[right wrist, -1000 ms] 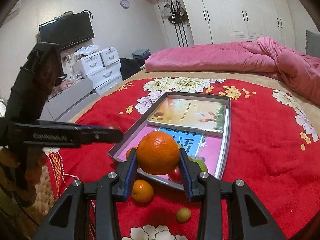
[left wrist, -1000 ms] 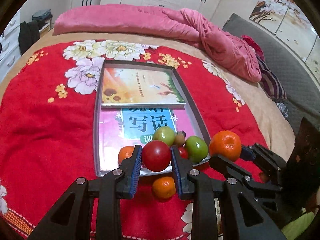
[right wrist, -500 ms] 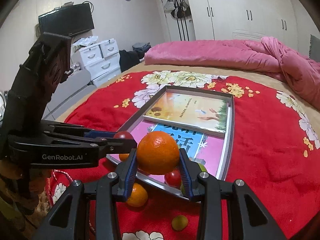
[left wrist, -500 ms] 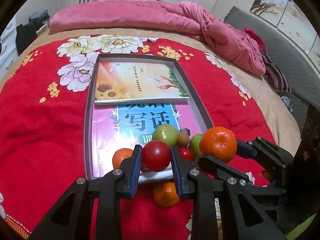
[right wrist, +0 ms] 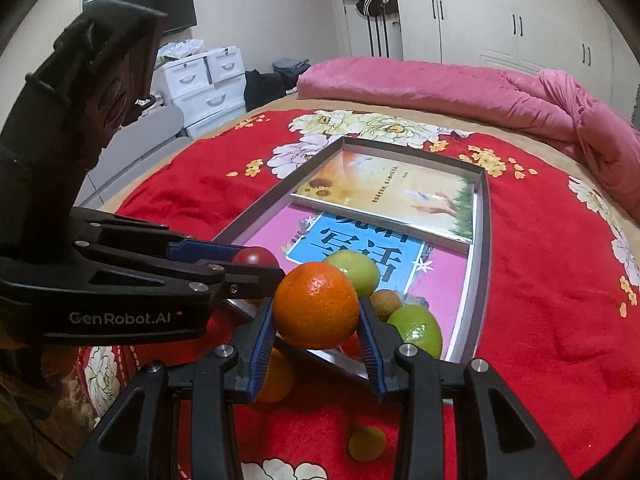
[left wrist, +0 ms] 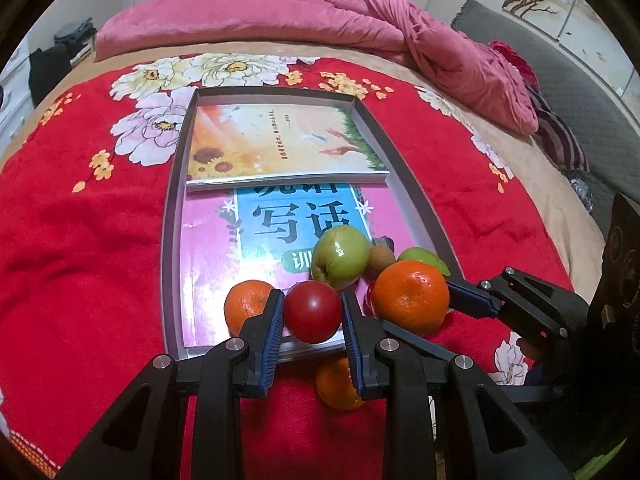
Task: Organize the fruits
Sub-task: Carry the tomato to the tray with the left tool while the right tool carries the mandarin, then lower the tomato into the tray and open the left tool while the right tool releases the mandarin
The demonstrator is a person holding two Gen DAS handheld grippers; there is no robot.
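My left gripper is shut on a red tomato just above the near edge of a grey tray. My right gripper is shut on a large orange, which shows in the left wrist view as the orange over the tray's near right corner. In the tray lie a green apple, a kiwi, another green fruit, a small orange and a partly hidden red fruit. One more orange sits on the red blanket outside the tray.
Two books fill the tray's floor. A small yellow-green fruit lies on the blanket near me. A rumpled pink duvet crosses the far side of the bed. White drawers and wardrobes stand beyond.
Both grippers have sunk toward the tray's near end with their fruits still held. The orange in the right gripper has drawn close beside the left gripper's tomato.
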